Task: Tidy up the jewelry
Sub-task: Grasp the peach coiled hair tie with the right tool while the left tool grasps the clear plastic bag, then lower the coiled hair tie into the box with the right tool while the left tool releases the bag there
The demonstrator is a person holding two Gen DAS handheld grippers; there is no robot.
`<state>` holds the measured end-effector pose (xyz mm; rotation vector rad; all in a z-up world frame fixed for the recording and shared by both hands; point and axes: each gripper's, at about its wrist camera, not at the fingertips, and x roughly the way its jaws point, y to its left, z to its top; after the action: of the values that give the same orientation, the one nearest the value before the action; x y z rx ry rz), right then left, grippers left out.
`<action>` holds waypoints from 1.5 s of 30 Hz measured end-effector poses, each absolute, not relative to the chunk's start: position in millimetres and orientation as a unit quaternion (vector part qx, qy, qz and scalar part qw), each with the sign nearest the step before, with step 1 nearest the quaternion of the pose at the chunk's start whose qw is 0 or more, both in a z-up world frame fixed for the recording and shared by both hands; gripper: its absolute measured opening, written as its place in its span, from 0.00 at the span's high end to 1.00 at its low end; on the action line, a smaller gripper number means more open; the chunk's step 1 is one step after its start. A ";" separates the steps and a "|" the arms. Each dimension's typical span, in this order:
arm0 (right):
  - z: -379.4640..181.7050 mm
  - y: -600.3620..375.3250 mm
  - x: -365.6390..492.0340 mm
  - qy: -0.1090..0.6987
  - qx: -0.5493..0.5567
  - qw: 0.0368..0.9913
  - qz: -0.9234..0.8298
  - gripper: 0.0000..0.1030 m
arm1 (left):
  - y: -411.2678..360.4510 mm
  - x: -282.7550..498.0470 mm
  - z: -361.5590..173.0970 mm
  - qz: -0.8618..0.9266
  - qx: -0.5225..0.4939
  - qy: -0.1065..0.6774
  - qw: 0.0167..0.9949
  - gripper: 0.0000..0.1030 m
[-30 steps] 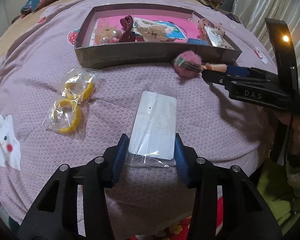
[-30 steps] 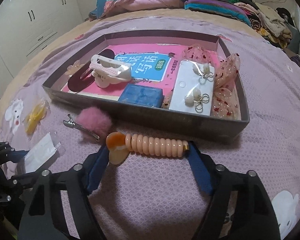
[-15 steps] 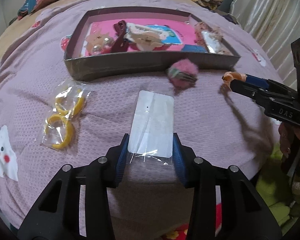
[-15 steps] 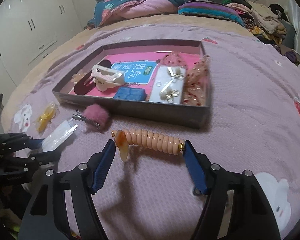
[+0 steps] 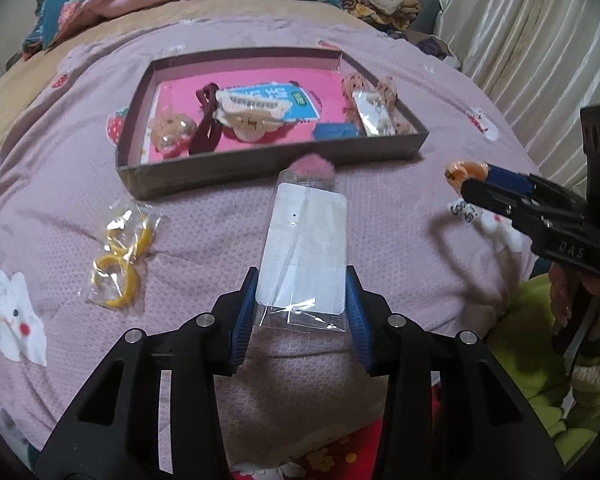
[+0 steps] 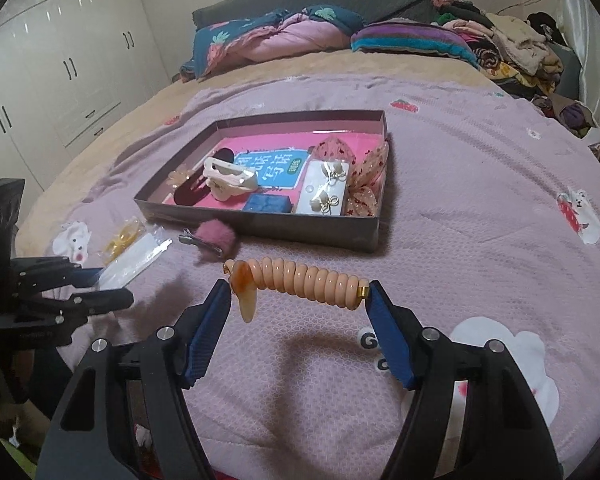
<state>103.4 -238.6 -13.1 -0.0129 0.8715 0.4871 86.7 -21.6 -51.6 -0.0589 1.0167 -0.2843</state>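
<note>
A: What has the right gripper (image 6: 298, 300) got?
B: Its blue pads are clamped on the two ends of a peach spiral hair tie (image 6: 306, 282), a glossy coil lying crosswise between them, with a small gold cap at the right end and an amber-tinted loop hanging off the left. It is held up off the purple bedspread (image 6: 480, 184), and its shadow falls on the cloth below.

A: And the left gripper (image 5: 302, 312)?
B: Closed on the near end of a clear plastic sleeve with a white card (image 5: 306, 256) inside. The card is plain, with rounded corners and one tiny dot near the top. It juts forward and partly covers a pink pompom clip (image 5: 314, 166).

A: Where does the clip lie?
B: On the bedspread, just in front of the near wall of the shallow dark box (image 5: 260, 162).

A: What is in the box?
B: On its pink lining: a cream claw clip (image 6: 228, 178), a dark red clip, a blue piece, a card of earrings (image 6: 326, 192) and dotted mesh bows along the right side.

A: Anything else outside?
B: A bag of yellow rings (image 5: 120, 256), left of the card, on the bedspread.
</note>
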 end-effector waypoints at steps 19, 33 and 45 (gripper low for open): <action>25.5 -226.7 106.2 0.379 -0.015 0.894 0.240 0.34 | 10.3 125.0 12.6 -0.104 -0.044 0.420 0.900 0.68; 45.0 -209.5 126.9 0.356 -0.031 0.901 0.245 0.34 | 27.2 154.0 35.7 -0.079 -0.061 0.392 0.915 0.68; 49.9 -204.2 156.6 0.341 -0.046 0.910 0.233 0.34 | 34.7 181.8 33.9 -0.057 -0.064 0.386 0.918 0.68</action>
<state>156.6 -204.2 49.9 -0.0950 0.7028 0.4799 181.8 34.7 33.9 -0.1315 0.7942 -0.1165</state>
